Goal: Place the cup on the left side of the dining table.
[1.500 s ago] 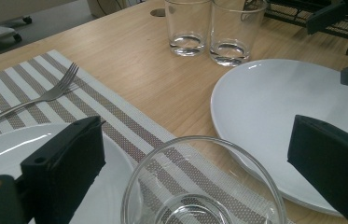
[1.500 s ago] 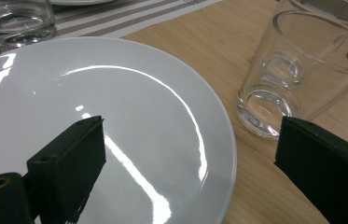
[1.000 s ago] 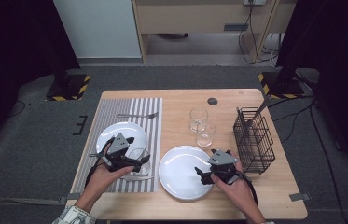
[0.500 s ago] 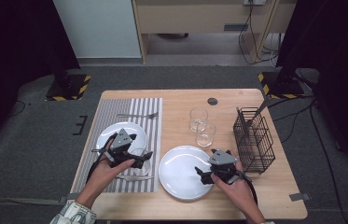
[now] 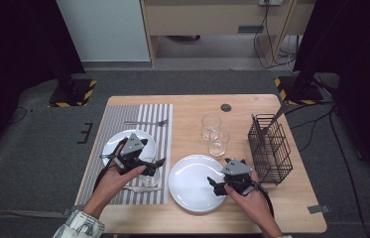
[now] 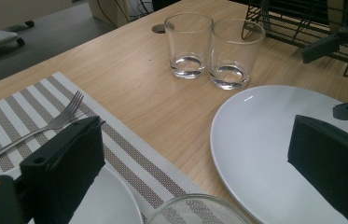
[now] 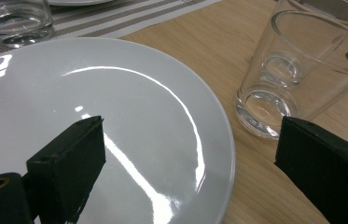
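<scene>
My left gripper [image 5: 154,166] hovers open over the striped placemat [image 5: 160,116]. A clear glass [image 5: 149,176] stands right at its jaws, and the rim of that glass [image 6: 195,210] shows low between them in the left gripper view, where the left gripper [image 6: 195,135] stays wide open. My right gripper [image 5: 213,186] is open over the right edge of the large white plate [image 5: 192,183]. In the right gripper view its jaws [image 7: 190,126] straddle the plate's rim [image 7: 162,107], and a glass [image 7: 297,70] stands just beyond.
Two empty glasses [image 5: 211,126] [image 5: 218,143] stand mid-table behind the large plate. A black wire rack [image 5: 270,148] sits at the right. A small plate [image 5: 123,141] and a fork [image 5: 145,122] lie on the placemat, and another piece of cutlery [image 5: 140,189] lies near the front edge.
The left gripper has shifted a little forward and right, closer to the glass on the placemat. The right gripper has stayed where it was.
</scene>
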The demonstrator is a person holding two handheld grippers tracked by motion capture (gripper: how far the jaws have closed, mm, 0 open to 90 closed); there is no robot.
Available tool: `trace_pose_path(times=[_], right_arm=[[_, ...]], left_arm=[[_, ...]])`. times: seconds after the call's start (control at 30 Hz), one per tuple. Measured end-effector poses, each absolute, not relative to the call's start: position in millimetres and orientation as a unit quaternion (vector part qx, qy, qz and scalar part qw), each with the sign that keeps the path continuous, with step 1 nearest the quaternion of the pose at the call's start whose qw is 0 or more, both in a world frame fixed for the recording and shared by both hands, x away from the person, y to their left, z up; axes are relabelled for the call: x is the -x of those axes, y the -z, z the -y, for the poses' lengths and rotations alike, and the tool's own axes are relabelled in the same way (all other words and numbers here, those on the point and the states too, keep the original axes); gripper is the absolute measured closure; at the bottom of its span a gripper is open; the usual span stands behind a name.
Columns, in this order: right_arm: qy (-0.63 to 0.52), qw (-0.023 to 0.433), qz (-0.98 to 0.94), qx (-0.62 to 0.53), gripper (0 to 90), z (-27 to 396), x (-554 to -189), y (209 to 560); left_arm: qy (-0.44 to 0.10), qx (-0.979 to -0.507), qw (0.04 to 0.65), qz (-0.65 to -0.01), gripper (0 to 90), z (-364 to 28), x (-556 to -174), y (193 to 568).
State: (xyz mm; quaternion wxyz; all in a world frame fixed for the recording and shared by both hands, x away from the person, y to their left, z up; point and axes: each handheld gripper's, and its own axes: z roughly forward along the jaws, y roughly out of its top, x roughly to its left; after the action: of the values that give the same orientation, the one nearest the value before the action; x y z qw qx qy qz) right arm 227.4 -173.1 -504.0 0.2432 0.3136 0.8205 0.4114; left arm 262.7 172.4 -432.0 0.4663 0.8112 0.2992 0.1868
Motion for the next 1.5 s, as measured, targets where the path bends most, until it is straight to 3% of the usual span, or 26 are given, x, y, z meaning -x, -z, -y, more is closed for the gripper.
trace_pose_path(times=[0.33,1.07,1.5], right_arm=[[-0.413,0.248,-0.819,-0.312,8.2,173,-225,502],[-0.410,0.258,-0.819,-0.309,7.9,187,-211,497],[-0.409,0.260,-0.818,-0.310,7.9,194,-204,498]], left_arm=[[-0.190,-0.813,0.465,-0.293,3.5,-161,-263,424],[-0.163,-0.837,0.466,-0.235,3.8,-82,-251,421],[-0.152,-0.834,0.477,-0.232,4.1,-52,-245,430]])
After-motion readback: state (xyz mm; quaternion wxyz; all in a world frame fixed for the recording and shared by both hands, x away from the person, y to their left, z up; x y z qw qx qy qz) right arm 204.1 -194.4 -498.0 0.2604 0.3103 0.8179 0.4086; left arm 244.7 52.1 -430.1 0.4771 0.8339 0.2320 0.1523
